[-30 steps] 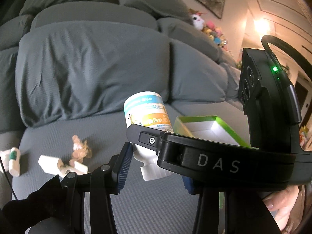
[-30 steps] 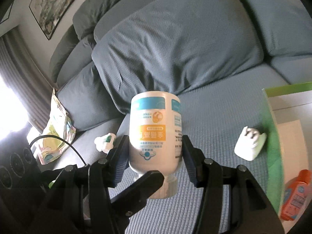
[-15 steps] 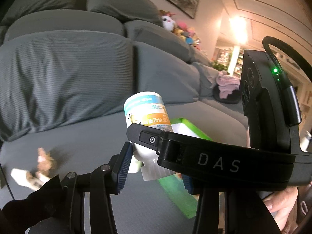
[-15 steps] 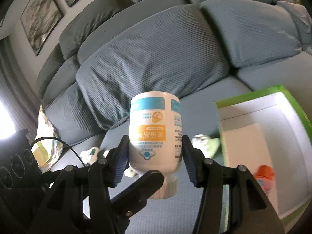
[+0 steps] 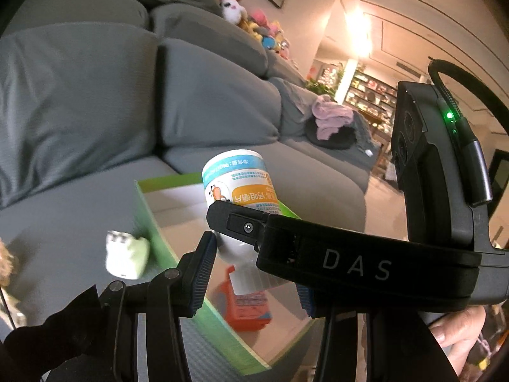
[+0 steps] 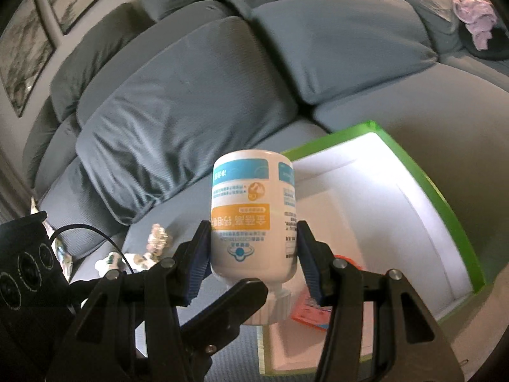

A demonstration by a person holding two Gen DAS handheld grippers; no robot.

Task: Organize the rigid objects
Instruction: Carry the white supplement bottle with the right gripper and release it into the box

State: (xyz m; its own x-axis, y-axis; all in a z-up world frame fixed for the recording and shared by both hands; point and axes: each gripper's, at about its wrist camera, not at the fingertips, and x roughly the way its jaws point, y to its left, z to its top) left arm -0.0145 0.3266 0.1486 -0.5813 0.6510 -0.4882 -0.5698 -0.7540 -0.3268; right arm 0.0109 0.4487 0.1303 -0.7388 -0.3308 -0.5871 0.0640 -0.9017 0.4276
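Two grippers are being used: the right gripper (image 6: 254,262) is clamping an inverted white plastic bottle (image 6: 253,219) at centre frame, the left gripper (image 5: 254,273) seemingly pinching its neck; lowering into the green-rimmed white box (image 6: 445,203) is needed next.

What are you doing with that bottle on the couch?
A person is tidying things into a green box on a grey sofa. The right gripper is clamped on a white bottle, upside down, held above the box. The left gripper grips the bottle's cap end. An orange bottle already lies in the box. A small white toy sits just outside it.
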